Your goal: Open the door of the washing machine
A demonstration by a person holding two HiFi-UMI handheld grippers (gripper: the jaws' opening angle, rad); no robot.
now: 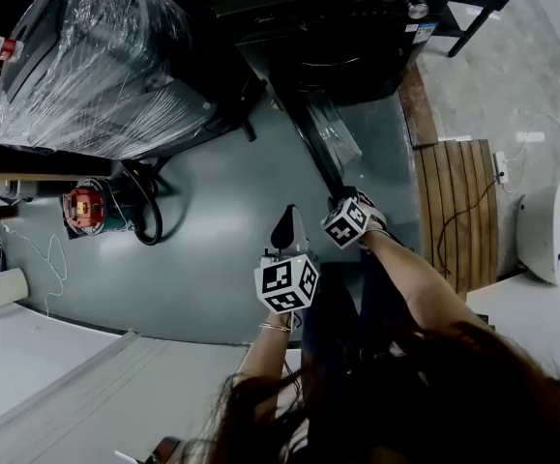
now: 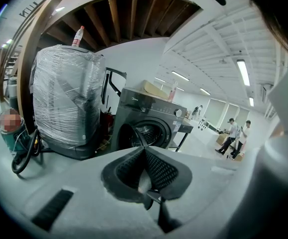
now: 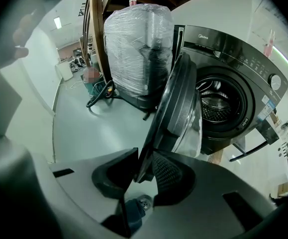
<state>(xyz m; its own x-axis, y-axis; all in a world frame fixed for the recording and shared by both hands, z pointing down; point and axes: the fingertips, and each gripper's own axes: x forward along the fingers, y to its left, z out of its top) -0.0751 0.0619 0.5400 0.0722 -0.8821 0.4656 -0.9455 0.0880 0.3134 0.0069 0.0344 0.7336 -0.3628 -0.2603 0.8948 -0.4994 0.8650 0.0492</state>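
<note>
The door point(image 3: 176, 111) is seen swung wide, its edge bracketed by parted fingers of the right gripper point(image 3: 144, 153); fingers of the left gripper point(image 2: 144, 151) are closed together.

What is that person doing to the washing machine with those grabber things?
A person is opening the washing machine with two hand-held grippers. The door is already swung wide open, so the drum shows. The right gripper has the door's edge between its parted jaws. The left gripper is shut and empty, pointing at the machine from a distance.
</note>
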